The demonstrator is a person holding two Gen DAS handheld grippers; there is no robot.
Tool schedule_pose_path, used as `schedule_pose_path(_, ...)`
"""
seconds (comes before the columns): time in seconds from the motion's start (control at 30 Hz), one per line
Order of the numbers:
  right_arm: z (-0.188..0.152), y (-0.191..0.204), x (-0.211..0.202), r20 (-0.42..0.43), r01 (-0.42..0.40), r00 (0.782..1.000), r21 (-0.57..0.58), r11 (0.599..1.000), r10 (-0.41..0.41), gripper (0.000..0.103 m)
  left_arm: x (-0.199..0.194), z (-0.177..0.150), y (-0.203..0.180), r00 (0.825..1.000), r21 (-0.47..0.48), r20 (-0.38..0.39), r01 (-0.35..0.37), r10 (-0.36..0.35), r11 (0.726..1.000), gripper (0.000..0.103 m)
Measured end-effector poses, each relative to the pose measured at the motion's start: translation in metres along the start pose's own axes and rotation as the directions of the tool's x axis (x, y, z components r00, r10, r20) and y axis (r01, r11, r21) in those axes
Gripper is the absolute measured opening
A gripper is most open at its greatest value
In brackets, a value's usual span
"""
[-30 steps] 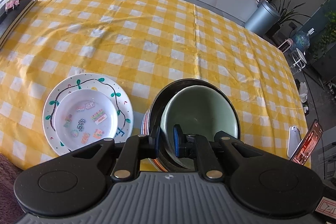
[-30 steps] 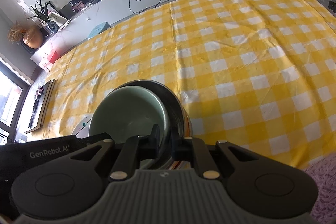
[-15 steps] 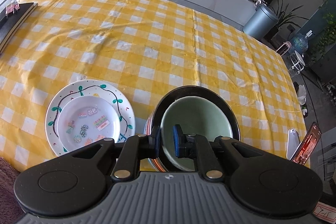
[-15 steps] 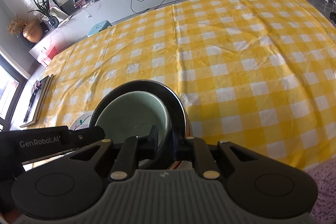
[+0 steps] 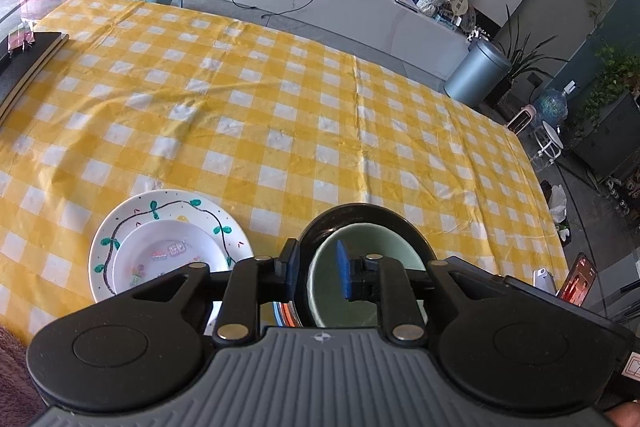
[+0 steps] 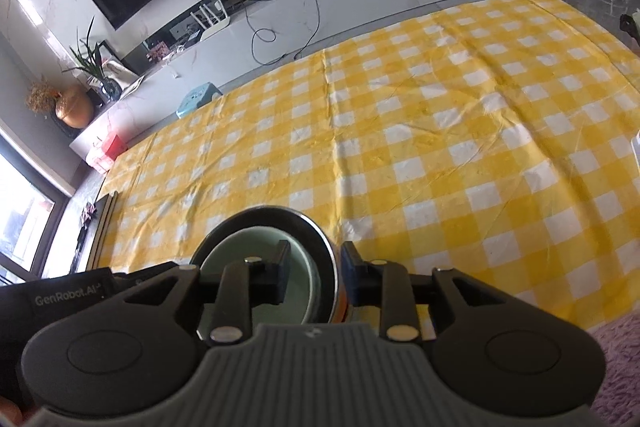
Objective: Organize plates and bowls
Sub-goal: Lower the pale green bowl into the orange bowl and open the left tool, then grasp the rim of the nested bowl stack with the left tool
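Pale green glazed bowl (image 5: 362,267) nested inside dark, black-rimmed bowl (image 5: 362,213), that stack sitting on yellow-and-white checked tablecloth (image 5: 280,115) at near edge of table, dead ahead and just below both tools. Left gripper (image 5: 318,273) straddling left wall of stack: blue inner pad inside green bowl, outer finger outside dark rim. Right gripper (image 6: 314,275) mirrored on right wall: one finger inside green bowl, blue pad outside, beside orange-striped outer band. Both sets of jaws just been opening, rim between them in each case, clear gaps showing at the pads, so no clamp on either side; nothing held. Read as release after setting stack down. Key relation for next move: rims stand between the fingers, so exit has to go up and back along finger line, not sideways, else a finger hooks a wall and drags the stack. Neither hand nearer; symmetric. Bowls round, no long axis; glossy, hard, probably ceramic, slippery on pads and free to slide on thin creased cloth. Left of stack, apart from it: small white plate with printed stickers (image 5: 168,259) stacked on larger white plate with painted green vine border (image 5: 160,205). Sorting looks near complete.
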State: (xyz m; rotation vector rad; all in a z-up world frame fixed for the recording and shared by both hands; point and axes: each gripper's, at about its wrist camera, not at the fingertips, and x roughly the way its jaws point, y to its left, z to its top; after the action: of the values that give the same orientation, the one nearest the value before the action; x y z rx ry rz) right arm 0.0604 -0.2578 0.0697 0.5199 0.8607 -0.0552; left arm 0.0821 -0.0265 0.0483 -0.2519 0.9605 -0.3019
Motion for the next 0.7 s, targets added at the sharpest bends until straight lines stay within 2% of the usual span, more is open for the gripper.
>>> schedule_pose_path(0.03,0.001,-0.003,-0.002,0.014,-0.002,1.000,0.011,1.000,0.002,0.031,-0.001,0.000,0.003,1.000,-0.006,0.013,0.001,-0.001,1.000,0.032)
schedule_pose_path(0.1,0.003,-0.008,-0.003,0.031,-0.018,0.999,0.045,0.999,0.017,0.038,0.000,0.000,0.008,1.000,-0.024,0.026,0.005,-0.004,1.000,0.045)
schedule_pose_path(0.17,0.004,-0.012,-0.001,0.029,-0.033,0.999,0.070,0.997,0.031,0.042,0.003,-0.001,0.014,1.000,-0.049,0.029,0.010,-0.009,0.999,0.054)
schedule_pose_path(0.27,0.000,-0.016,0.010,0.003,-0.034,0.999,0.098,0.995,0.033,0.054,0.010,-0.006,0.022,1.000,-0.086,0.011,0.015,-0.015,0.996,0.061)
schedule_pose_path(0.33,-0.004,-0.017,0.019,-0.025,-0.013,1.000,0.107,0.994,0.016,0.059,0.015,-0.010,0.026,1.000,-0.112,-0.006,0.014,-0.014,0.994,0.062)
schedule_pose_path(0.47,-0.010,-0.015,0.032,-0.074,0.010,0.997,0.101,0.995,-0.003,0.059,0.024,-0.018,0.030,0.999,-0.142,-0.038,0.021,-0.027,0.990,0.062)
schedule_pose_path(0.7,-0.015,-0.015,0.040,-0.116,-0.001,0.993,0.099,0.995,0.013,0.060,0.030,-0.023,0.029,0.998,-0.151,-0.055,0.028,-0.037,0.988,0.062)
